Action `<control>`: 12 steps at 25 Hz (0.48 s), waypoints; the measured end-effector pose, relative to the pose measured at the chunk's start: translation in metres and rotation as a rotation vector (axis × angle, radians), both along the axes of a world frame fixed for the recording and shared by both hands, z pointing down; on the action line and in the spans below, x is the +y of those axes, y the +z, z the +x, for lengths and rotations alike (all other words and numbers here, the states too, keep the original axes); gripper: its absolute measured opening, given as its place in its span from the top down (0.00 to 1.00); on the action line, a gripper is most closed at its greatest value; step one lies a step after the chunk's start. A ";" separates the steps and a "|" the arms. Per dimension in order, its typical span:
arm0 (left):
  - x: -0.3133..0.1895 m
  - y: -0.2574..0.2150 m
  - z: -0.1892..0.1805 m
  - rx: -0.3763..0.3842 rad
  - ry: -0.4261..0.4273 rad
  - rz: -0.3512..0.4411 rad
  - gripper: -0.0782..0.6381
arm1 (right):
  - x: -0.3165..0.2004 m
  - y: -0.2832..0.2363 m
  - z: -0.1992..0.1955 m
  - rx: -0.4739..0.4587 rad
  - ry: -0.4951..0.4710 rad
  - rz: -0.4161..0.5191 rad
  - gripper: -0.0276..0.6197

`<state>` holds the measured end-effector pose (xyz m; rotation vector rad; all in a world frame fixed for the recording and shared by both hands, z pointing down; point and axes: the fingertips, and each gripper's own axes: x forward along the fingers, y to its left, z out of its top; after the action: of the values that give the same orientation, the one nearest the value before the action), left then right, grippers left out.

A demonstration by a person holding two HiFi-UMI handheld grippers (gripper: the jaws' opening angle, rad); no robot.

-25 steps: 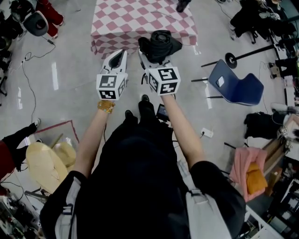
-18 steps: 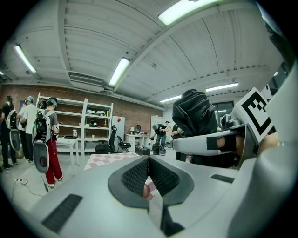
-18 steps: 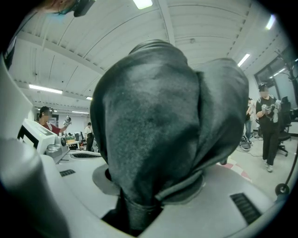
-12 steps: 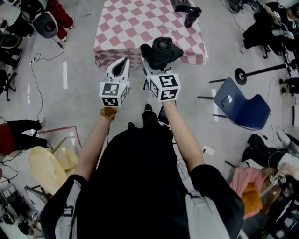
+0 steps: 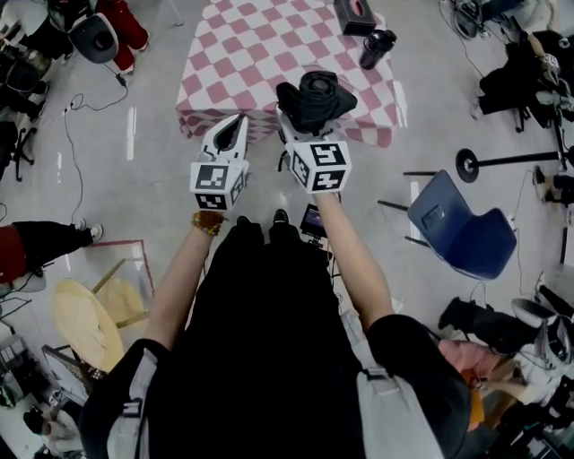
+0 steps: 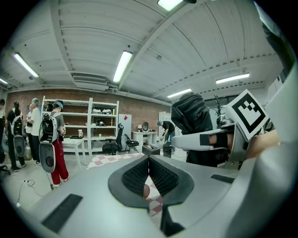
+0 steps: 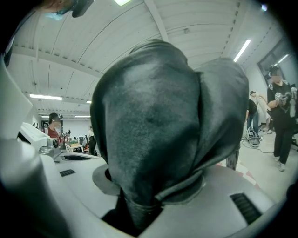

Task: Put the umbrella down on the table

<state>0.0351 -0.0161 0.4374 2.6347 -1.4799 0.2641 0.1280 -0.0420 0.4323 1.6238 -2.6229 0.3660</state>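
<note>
Grey floor [image 5: 108, 197] with a blue chair [image 5: 466, 238]; white shelves [image 6: 79, 125] against a brick wall [image 6: 139, 111] under strip lights [image 6: 122, 67].

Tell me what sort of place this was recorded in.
Probably a lab or workshop hall: open shelving against a brick wall, ceiling strip lights, cables trailing over a bare floor, and other people wearing equipment packs.

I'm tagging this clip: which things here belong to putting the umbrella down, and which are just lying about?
Part of the job:
- umbrella
- right gripper, closed on it
- checkered table

Lying about:
- black tumbler on the table
- dark box on the table
- blue chair on the floor
</note>
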 end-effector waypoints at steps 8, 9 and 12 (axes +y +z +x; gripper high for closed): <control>-0.051 -0.001 -0.015 0.038 0.003 0.013 0.87 | -0.042 -0.005 -0.015 0.093 0.002 0.029 0.66; -0.058 -0.002 -0.016 0.044 0.011 0.015 0.87 | -0.047 -0.007 -0.018 0.084 0.006 0.028 0.66; -0.075 -0.007 -0.023 0.060 0.036 0.024 0.87 | -0.061 -0.014 -0.027 0.093 0.029 0.026 0.66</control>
<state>0.0125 -0.0908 0.4299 2.6654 -1.4278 0.1693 0.1010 -0.1032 0.4184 1.6458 -2.5500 0.2523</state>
